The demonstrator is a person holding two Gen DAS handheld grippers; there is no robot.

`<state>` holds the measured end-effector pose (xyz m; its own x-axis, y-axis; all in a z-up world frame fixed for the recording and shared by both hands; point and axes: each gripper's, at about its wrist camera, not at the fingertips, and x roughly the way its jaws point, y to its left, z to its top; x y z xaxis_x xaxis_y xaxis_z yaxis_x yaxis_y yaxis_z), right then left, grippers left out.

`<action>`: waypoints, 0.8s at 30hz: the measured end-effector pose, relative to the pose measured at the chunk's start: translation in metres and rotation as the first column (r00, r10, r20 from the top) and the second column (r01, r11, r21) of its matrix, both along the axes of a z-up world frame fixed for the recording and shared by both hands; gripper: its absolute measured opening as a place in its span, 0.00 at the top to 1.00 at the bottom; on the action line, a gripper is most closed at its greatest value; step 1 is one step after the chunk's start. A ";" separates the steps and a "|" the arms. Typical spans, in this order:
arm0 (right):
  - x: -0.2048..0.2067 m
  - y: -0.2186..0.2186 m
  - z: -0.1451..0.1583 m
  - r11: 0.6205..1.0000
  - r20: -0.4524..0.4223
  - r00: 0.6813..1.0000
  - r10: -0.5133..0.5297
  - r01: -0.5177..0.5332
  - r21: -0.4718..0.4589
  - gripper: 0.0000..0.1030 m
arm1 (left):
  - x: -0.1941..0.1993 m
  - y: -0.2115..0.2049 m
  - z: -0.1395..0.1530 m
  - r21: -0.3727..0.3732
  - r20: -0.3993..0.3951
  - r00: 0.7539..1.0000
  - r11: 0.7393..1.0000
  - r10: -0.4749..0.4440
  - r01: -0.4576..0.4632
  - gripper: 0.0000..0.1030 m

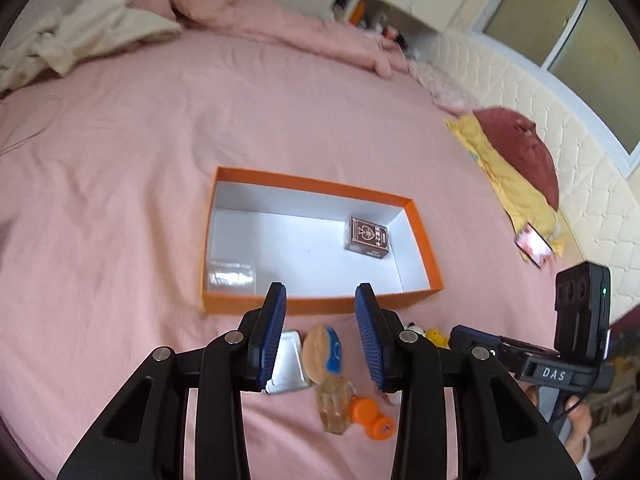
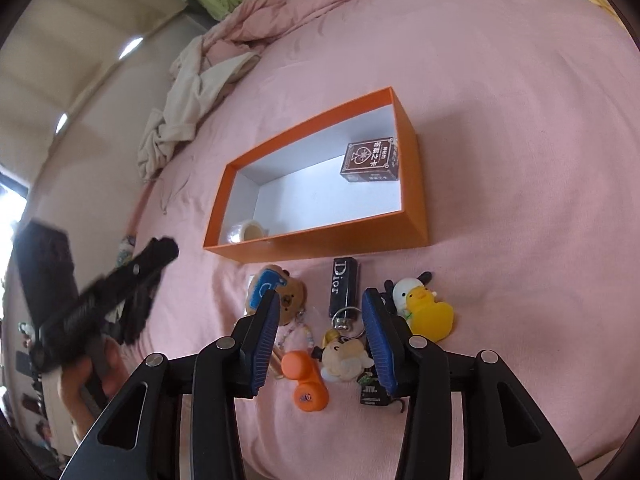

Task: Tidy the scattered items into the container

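Note:
An orange box (image 1: 312, 184) with a white inside lies on the pink bed. In it are a brown card pack (image 1: 368, 238) and a clear tape roll (image 1: 232, 276). My left gripper (image 1: 320, 292) hovers open and empty over the box's near wall. In front of the box (image 2: 340, 246) lie a bear plush (image 2: 280, 292), a black Dior tube (image 2: 344, 286), a yellow duck (image 2: 430, 312), an orange toy (image 2: 306, 380) and a keychain figure (image 2: 344, 354). My right gripper (image 2: 320, 300) stands open above the tube and the key ring, its pads pressing on nothing.
A cream garment (image 1: 92, 28) and a bunched pink quilt (image 1: 280, 20) lie at the bed's far end. A dark red pillow (image 1: 524, 152), yellow cloth and a phone (image 1: 534, 244) sit by the padded wall on the right. A hand holds the blurred left gripper (image 2: 120, 292).

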<state>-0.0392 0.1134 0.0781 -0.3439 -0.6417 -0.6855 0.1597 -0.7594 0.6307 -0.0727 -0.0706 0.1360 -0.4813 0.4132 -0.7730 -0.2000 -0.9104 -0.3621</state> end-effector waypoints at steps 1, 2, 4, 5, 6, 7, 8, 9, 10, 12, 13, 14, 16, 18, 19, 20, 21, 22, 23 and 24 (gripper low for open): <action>-0.001 0.001 0.000 1.000 0.004 1.000 -0.005 0.005 -0.003 0.59 | -0.016 -0.003 0.000 -0.009 0.020 1.000 1.000 -0.018 0.018 0.64; -0.001 0.001 0.000 1.000 0.007 1.000 -0.007 0.007 -0.007 0.59 | -0.029 -0.005 -0.002 -0.034 0.044 0.999 0.999 -0.019 0.020 0.64; -0.002 0.003 0.000 1.000 0.015 1.000 -0.010 0.011 -0.016 0.59 | -0.057 -0.002 -0.014 -0.123 0.137 0.990 0.992 -0.016 0.033 0.64; -0.003 0.002 0.000 1.000 0.017 1.000 -0.010 0.010 -0.017 0.58 | -0.068 0.003 -0.021 -0.175 0.183 0.983 0.983 -0.018 0.051 0.64; -0.003 0.003 -0.001 1.000 0.018 1.000 -0.010 0.011 -0.015 0.58 | -0.078 0.009 -0.029 -0.235 0.230 0.973 0.969 -0.025 0.080 0.64; -0.004 0.003 -0.002 1.000 0.022 1.000 -0.012 0.012 -0.012 0.58 | -0.088 0.021 -0.041 -0.317 0.281 0.959 0.939 -0.041 0.133 0.64; -0.005 0.003 -0.003 1.000 0.027 1.000 -0.014 0.014 -0.014 0.57 | -0.094 0.029 -0.050 -0.373 0.316 0.947 0.911 -0.052 0.175 0.64; -0.006 0.003 -0.004 1.000 0.034 0.999 -0.015 0.016 -0.021 0.57 | -0.099 0.037 -0.060 -0.427 0.358 0.932 0.878 -0.057 0.218 0.64; -0.007 0.004 -0.005 0.999 0.039 0.999 -0.016 0.017 -0.027 0.56 | -0.102 0.046 -0.069 -0.480 0.389 0.919 0.837 -0.064 0.262 0.64; -0.008 0.005 -0.005 0.999 0.046 0.999 -0.019 0.020 -0.035 0.56 | -0.107 0.059 -0.073 -0.555 0.398 0.915 0.780 -0.057 0.290 0.62; -0.008 0.006 -0.005 0.999 0.048 0.999 -0.022 0.024 -0.039 0.56 | -0.109 0.064 -0.077 -0.575 0.422 0.906 0.762 -0.038 0.300 0.59; -0.009 0.007 -0.005 0.999 0.049 0.999 -0.024 0.026 -0.043 0.56 | -0.111 0.067 -0.079 -0.571 0.438 0.898 0.762 -0.033 0.307 0.48; -0.009 0.008 -0.004 0.998 0.050 0.998 -0.026 0.028 -0.049 0.56 | -0.115 0.073 -0.083 -0.537 0.465 0.885 0.782 -0.037 0.315 0.32; -0.009 0.010 -0.004 0.998 0.051 0.998 -0.028 0.030 -0.054 0.55 | -0.116 0.078 -0.090 -0.572 0.447 0.894 0.757 -0.036 0.316 0.29; -0.009 0.011 -0.004 0.998 0.054 0.998 -0.028 0.031 -0.058 0.55 | -0.116 0.079 -0.092 -0.584 0.440 0.897 0.748 -0.033 0.314 0.29; -0.009 0.013 -0.004 0.997 0.057 0.998 -0.030 0.034 -0.065 0.55 | -0.116 0.080 -0.093 -0.582 0.436 0.899 0.750 -0.039 0.314 0.29; -0.009 0.013 -0.004 0.997 0.059 0.998 -0.031 0.035 -0.070 0.55 | -0.115 0.079 -0.092 -0.581 0.431 0.902 0.753 -0.039 0.310 0.29; -0.010 0.014 -0.004 0.996 0.061 0.998 -0.033 0.038 -0.077 0.55 | -0.116 0.077 -0.090 -0.578 0.424 0.905 0.760 -0.032 0.298 0.29; -0.010 0.015 -0.004 0.995 0.064 0.997 -0.035 0.041 -0.086 0.55 | -0.116 0.075 -0.088 -0.578 0.416 0.909 0.764 -0.026 0.287 0.33; -0.010 0.016 -0.004 0.995 0.066 0.997 -0.035 0.041 -0.092 0.55 | -0.116 0.074 -0.087 -0.583 0.413 0.910 0.762 -0.021 0.282 0.40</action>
<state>-0.0492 0.1291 0.0740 -0.3268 -0.6910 -0.6448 0.0886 -0.7017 0.7070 -0.1891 0.0029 0.0487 -0.0875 -0.1750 -0.9807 -0.3297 -0.9239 0.1943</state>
